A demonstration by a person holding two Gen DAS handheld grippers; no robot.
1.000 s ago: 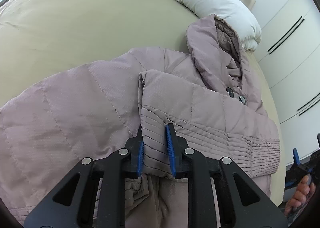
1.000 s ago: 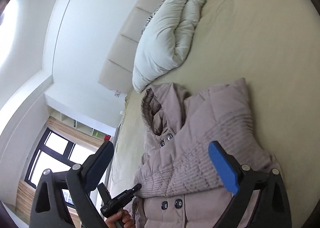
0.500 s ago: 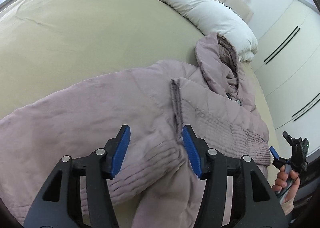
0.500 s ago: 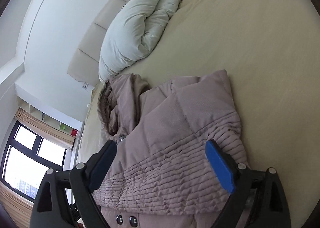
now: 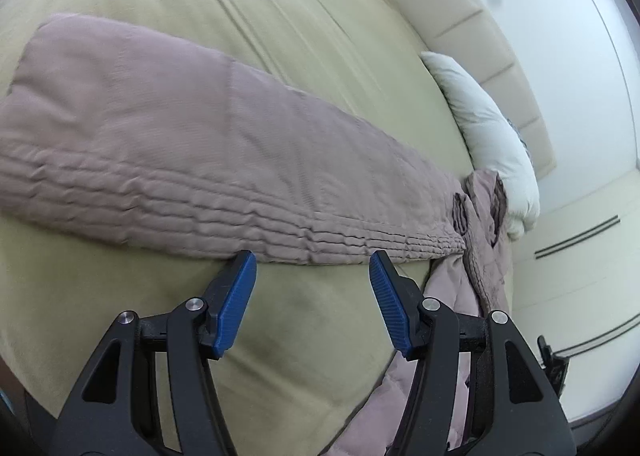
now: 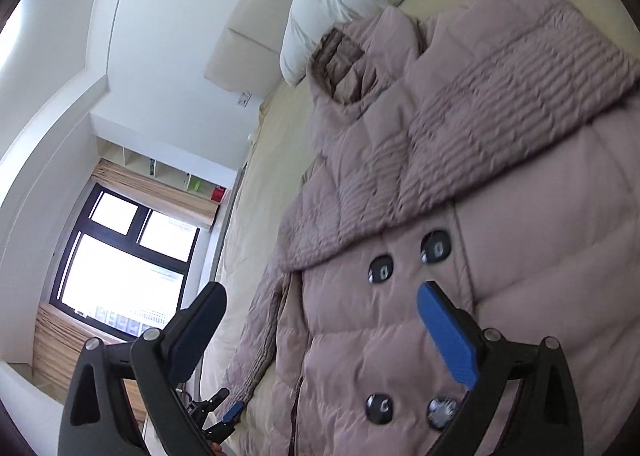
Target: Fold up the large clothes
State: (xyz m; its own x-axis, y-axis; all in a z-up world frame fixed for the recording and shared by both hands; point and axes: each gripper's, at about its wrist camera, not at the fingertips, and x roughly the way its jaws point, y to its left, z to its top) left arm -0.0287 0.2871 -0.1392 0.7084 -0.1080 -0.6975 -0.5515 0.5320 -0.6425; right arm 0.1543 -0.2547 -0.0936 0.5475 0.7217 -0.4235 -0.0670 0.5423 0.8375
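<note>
A mauve quilted puffer coat (image 6: 460,184) lies on the beige bed (image 5: 280,16), front up, with dark buttons (image 6: 435,246) and one sleeve folded across its chest. In the left wrist view its other sleeve (image 5: 200,144) stretches out flat across the bed toward the collar (image 5: 480,200). My left gripper (image 5: 312,296) is open and empty, just in front of that sleeve's ribbed edge. My right gripper (image 6: 320,332) is open and empty, hovering over the coat's buttoned front. The left gripper also shows small in the right wrist view (image 6: 224,416).
A white duvet roll (image 5: 492,136) lies at the head of the bed against a padded headboard (image 5: 480,36). Wardrobe doors (image 5: 580,256) stand to the right. A window (image 6: 124,280) and shelves are beyond the bed's far side.
My left gripper has let go of the sleeve, opened and swung left, now facing the outstretched sleeve. My right gripper has moved down over the buttoned front.
</note>
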